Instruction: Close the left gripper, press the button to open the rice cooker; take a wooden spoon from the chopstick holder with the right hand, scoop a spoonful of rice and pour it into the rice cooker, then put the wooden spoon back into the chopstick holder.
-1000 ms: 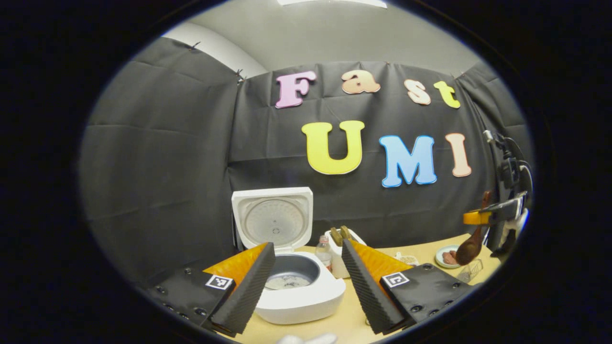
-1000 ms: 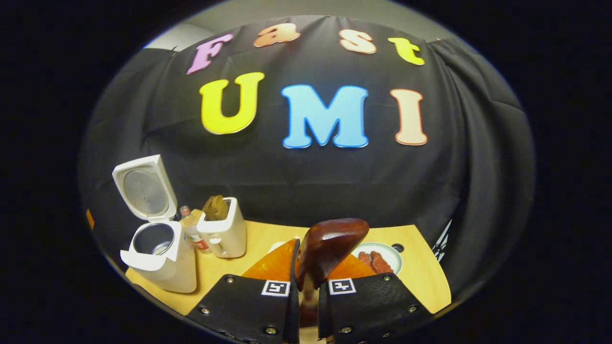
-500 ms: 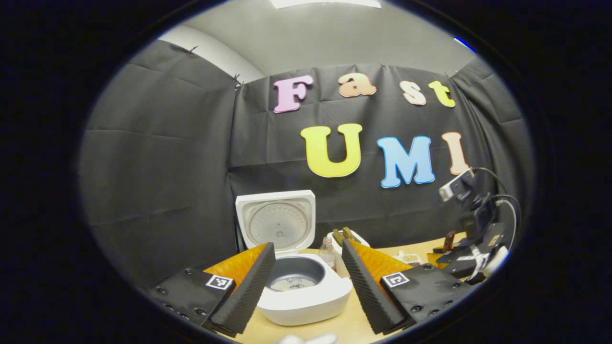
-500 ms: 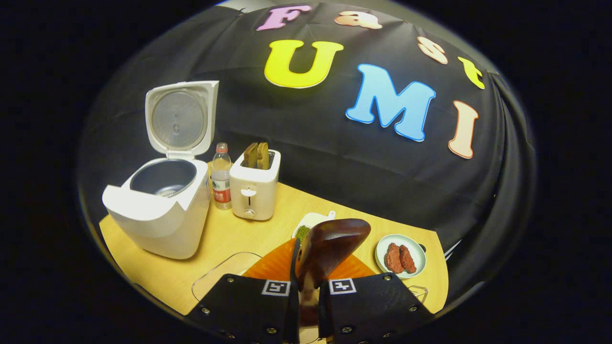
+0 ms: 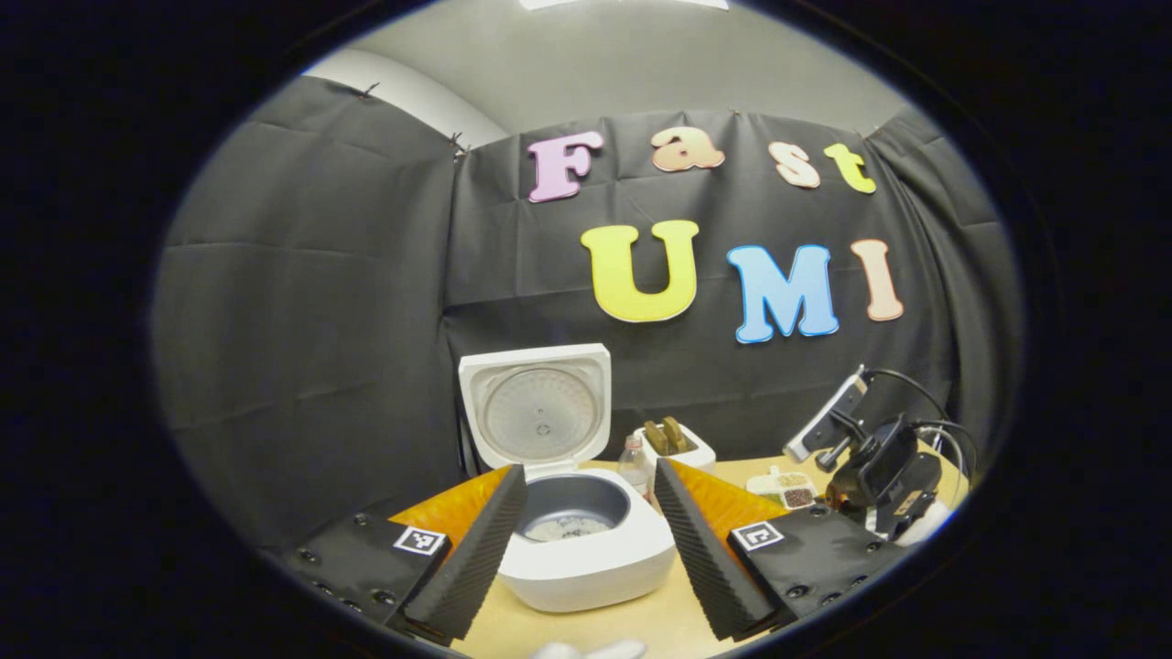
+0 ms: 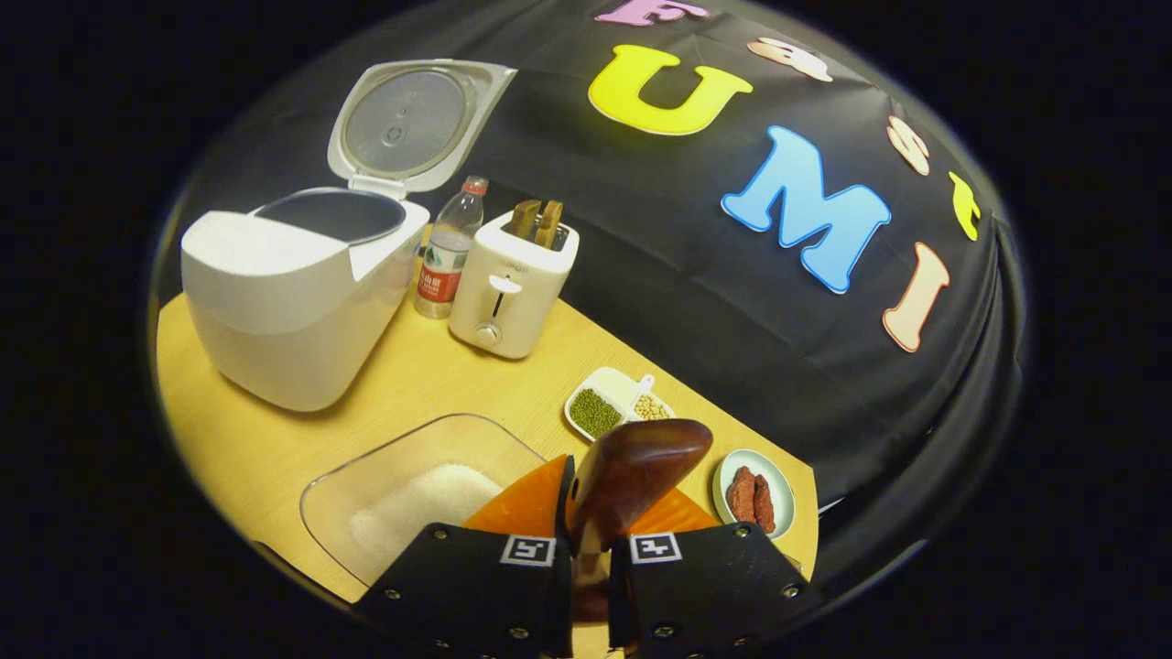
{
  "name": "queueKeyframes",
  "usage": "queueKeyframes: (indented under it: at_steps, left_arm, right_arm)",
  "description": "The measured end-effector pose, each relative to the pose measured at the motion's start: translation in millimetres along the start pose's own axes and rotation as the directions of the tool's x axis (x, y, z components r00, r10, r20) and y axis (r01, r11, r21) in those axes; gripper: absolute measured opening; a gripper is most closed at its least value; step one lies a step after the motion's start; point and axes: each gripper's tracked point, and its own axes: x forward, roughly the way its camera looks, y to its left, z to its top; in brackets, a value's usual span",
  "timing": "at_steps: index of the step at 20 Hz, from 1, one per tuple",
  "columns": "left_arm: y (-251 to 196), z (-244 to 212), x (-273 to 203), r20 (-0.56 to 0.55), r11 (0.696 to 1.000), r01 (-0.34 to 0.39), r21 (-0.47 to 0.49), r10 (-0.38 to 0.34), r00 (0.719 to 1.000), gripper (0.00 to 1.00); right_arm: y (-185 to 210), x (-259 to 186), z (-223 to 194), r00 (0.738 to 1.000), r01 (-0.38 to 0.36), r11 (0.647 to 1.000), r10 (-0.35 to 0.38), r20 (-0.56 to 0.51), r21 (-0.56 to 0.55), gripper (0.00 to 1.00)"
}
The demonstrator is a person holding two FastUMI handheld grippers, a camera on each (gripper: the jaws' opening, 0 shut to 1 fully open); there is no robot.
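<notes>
While your right tongs (image 6: pixel 586 540) pinch the spoon (image 6: pixel 636 476), dip it, probably empty, into the rice (image 6: pixel 412 508); left tongs (image 5: pixel 586 540) are spread.

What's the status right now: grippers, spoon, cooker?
Right gripper shut on wooden spoon, above rice container. Left gripper open, facing rice cooker, lid up. Nothing blocking the rice.
</notes>
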Motion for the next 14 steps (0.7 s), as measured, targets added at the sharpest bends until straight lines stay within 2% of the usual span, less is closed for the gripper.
queueKeyframes:
  at_steps: [5,10,14]
  left_arm:
    - [5.4,-0.3,0.4,-0.004,1.0,-0.006,0.012,0.006,1.0,0.98]
    - [15.8,-0.8,-0.5,-0.01,1.0,-0.013,0.025,0.014,1.0,0.96]
    - [24.7,-6.3,0.4,-0.025,0.999,-0.023,0.032,0.024,0.999,0.95]
  right_arm:
    - [16.2,6.8,-10.7,0.999,0.002,0.999,0.0,-0.048,0.043,0.16]
    - [35.0,10.2,-5.6,0.997,-0.031,0.98,0.045,-0.069,0.197,0.16]
    - [49.7,12.2,2.0,0.994,-0.062,0.942,0.087,-0.064,0.329,0.15]
